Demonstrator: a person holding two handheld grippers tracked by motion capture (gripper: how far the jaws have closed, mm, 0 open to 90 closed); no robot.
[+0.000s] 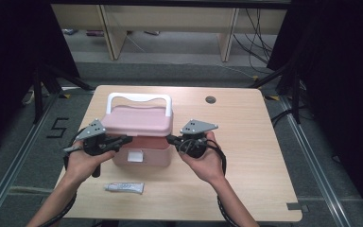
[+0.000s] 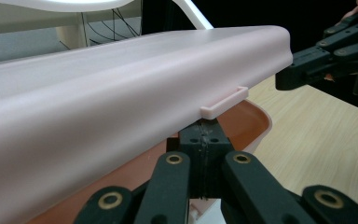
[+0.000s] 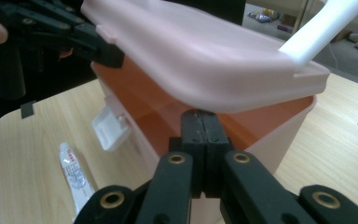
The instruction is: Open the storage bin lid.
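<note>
Pink box (image 1: 142, 146) sits near the middle of the surface (image 1: 246, 156), a little toward my left, and its lid (image 1: 139, 120) is tipped up at the front while the back edge stays down by the white handle (image 1: 139, 98). I've got my left gripper (image 1: 123, 140) tucked under the lid's left front corner and my right gripper (image 1: 171, 139) under the right front corner, both sets of jaws pressed fully together with nothing between them. They work as wedges, not clamps, so the lid rests on top of them and lifts evenly from both sides. From the left gripper view the lid's small front tab (image 2: 223, 101) sits just above my tips. The latch (image 1: 134, 157) hangs loose on the front wall, and a white tube (image 1: 124, 188) waits near the front edge, probably bound for the box.
</note>
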